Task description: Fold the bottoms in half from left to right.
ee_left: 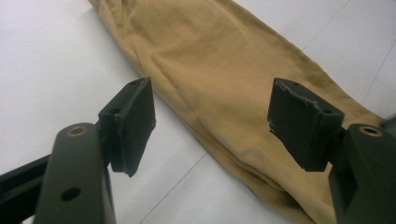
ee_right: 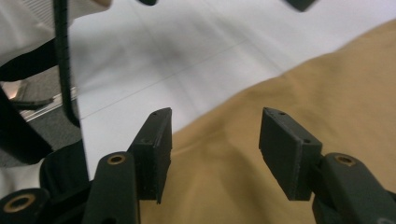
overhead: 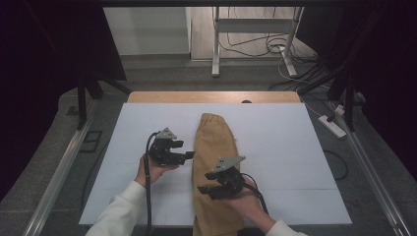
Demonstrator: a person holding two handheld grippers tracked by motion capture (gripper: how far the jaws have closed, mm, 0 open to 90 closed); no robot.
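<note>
Two hand-held grippers work over one mustard-tan cloth garment, apparently trousers folded lengthwise into a narrow strip (overhead: 213, 167), which lies down the middle of the white-covered tabletop (overhead: 285, 147) with its gathered waistband at the far end and its near end hanging over the front edge.

Left hand-held gripper (overhead: 186, 156): jaws spread, nothing between them, hovering just beside the strip's left edge at mid-length.

Right hand-held gripper (overhead: 205, 190): jaws apart and empty, poised over the cloth's near portion; the pads do not press the fabric.

Assessment: the lengthwise fold appears complete and lies fairly flat. No crosswise fold is visible; folding the strip end to end likely remains, and neither hand-held gripper has a hold yet.
</note>
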